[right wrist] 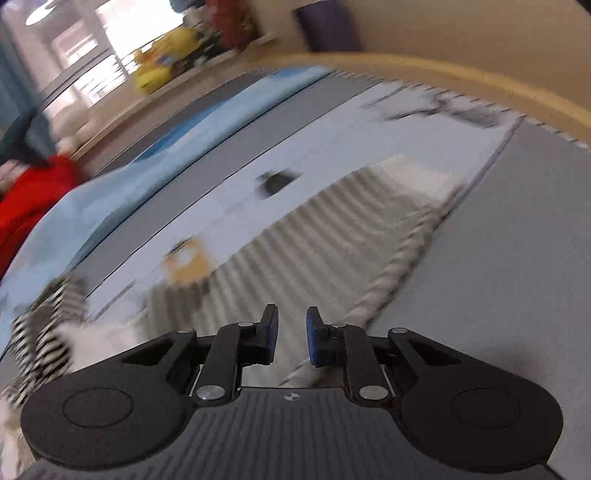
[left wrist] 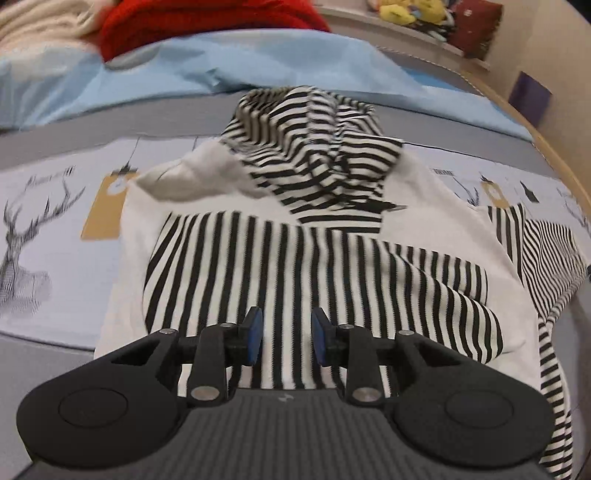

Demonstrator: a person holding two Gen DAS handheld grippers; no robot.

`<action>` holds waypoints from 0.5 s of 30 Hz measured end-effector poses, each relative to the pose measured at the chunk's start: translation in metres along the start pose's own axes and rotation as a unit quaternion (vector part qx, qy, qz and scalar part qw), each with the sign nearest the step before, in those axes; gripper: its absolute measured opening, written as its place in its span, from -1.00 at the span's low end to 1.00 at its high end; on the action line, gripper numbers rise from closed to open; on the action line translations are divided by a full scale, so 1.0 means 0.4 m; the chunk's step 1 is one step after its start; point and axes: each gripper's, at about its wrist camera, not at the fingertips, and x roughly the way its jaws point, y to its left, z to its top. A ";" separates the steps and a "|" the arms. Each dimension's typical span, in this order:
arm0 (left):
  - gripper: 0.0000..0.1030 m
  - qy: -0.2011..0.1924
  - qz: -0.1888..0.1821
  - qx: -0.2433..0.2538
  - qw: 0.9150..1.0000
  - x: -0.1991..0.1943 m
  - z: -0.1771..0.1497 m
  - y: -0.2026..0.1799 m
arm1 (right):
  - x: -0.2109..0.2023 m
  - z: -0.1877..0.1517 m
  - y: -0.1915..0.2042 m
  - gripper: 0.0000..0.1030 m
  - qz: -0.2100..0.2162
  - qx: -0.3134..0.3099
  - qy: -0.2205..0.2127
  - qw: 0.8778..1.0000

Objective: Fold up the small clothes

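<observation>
A small black-and-white striped hooded top [left wrist: 295, 251] lies on the bed, its hood [left wrist: 314, 147] bunched at the far end and a sleeve [left wrist: 546, 258] spread to the right. My left gripper [left wrist: 286, 339] is open and empty, just above the top's striped body near its near edge. In the right wrist view the picture is motion-blurred. The striped sleeve [right wrist: 314, 236] shows as a pale ribbed patch ahead of my right gripper [right wrist: 291, 336], which is open and empty above it. The hood [right wrist: 44, 332] shows at the far left.
The bed cover [left wrist: 44, 229] is pale with deer prints and grey bands. A light blue sheet [left wrist: 184, 70] and a red garment [left wrist: 207, 22] lie beyond. A wooden bed edge [right wrist: 480, 85] curves at the right. Yellow plush toys [left wrist: 410, 11] sit on a shelf.
</observation>
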 end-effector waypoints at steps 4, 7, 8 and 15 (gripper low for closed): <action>-0.38 -0.004 0.021 0.030 0.999 0.007 -0.007 -0.035 | 0.045 0.041 -0.110 -0.69 -0.040 0.035 -0.021 0.998; -0.38 0.004 0.026 0.024 0.999 0.022 -0.007 -0.032 | 0.086 0.059 -0.178 -0.69 -0.052 0.086 -0.018 0.995; -0.38 0.004 0.027 0.022 0.999 0.024 -0.006 -0.030 | 0.100 0.063 -0.192 -0.66 -0.051 0.099 -0.017 0.994; -0.38 0.008 0.030 0.016 0.999 0.034 -0.003 -0.021 | 0.177 0.063 -0.225 -0.51 -0.033 0.131 -0.030 0.990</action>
